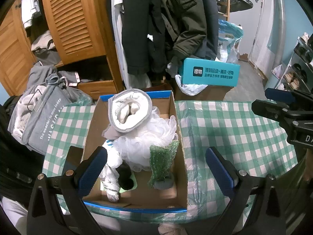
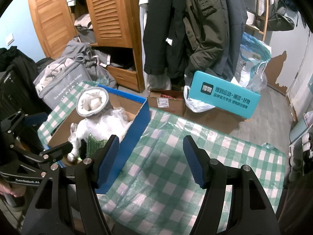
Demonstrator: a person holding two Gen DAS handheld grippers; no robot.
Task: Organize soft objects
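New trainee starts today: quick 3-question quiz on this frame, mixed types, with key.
1. True or false: the right gripper holds a soft item.
2. What lies in the box? A) bath pouf and rolled towel B) shoes C) nothing
3. Fill in: the box sits on a green-and-white ____ cloth.

Key: 1 false, jaws open over bare cloth; 2 A; 3 checked.

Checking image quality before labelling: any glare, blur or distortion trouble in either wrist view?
Left wrist view: strong fisheye bending with black corners; sharp, no motion blur; the open left gripper shades the cardboard box with blue rim. Right wrist view: same bending; soft glare on the clear plastic over the green-and-white checked tablecloth; the open right gripper casts a dim shadow there.
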